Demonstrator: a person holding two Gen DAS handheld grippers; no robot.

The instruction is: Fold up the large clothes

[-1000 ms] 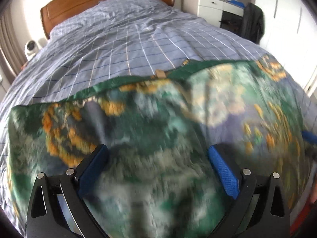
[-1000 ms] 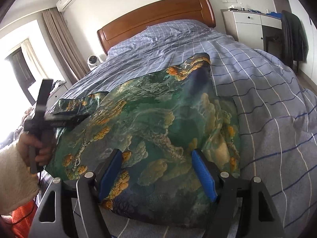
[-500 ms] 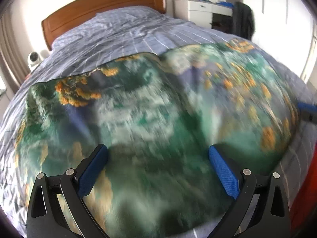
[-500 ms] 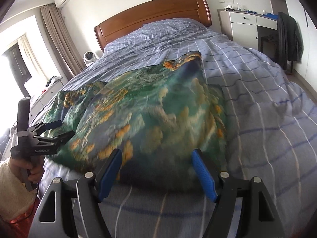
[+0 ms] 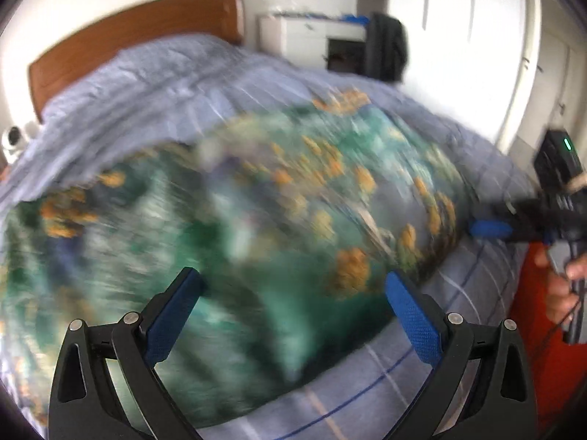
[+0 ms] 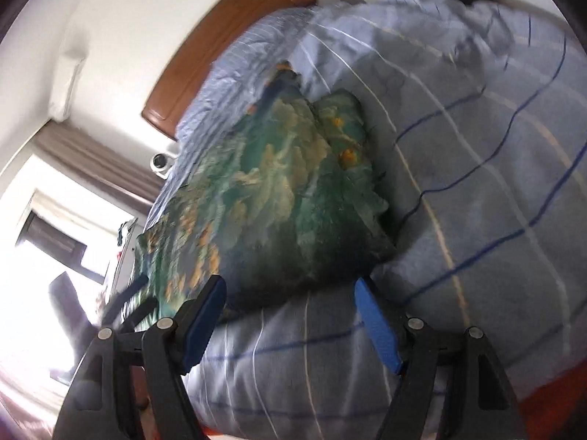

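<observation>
A large green garment (image 5: 256, 227) with orange and cream print lies spread on the blue checked duvet (image 5: 154, 84), blurred in the left wrist view. My left gripper (image 5: 293, 282) hovers open over its near edge, with nothing between the blue pads. In the right wrist view, which is tilted, the garment (image 6: 279, 198) ends just beyond my right gripper (image 6: 290, 289). That gripper is open over bare duvet (image 6: 477, 168). The right gripper (image 5: 491, 229) also shows at the garment's right edge, held by a hand (image 5: 561, 293). The left gripper (image 6: 132, 300) appears as a dark blur.
A wooden headboard (image 5: 128, 36) closes the far end of the bed. A white dresser (image 5: 308, 40) and a dark coat (image 5: 389, 47) stand at the back right. A bright window (image 6: 47, 242) and a curtain (image 6: 99, 165) lie left. Something orange (image 5: 539, 348) runs along the bed's near edge.
The right wrist view has rolled steeply and dropped toward the bed's near edge, so the garment's edge now lies beyond its fingers. The left gripper slid sideways along the garment. Both stayed open.
</observation>
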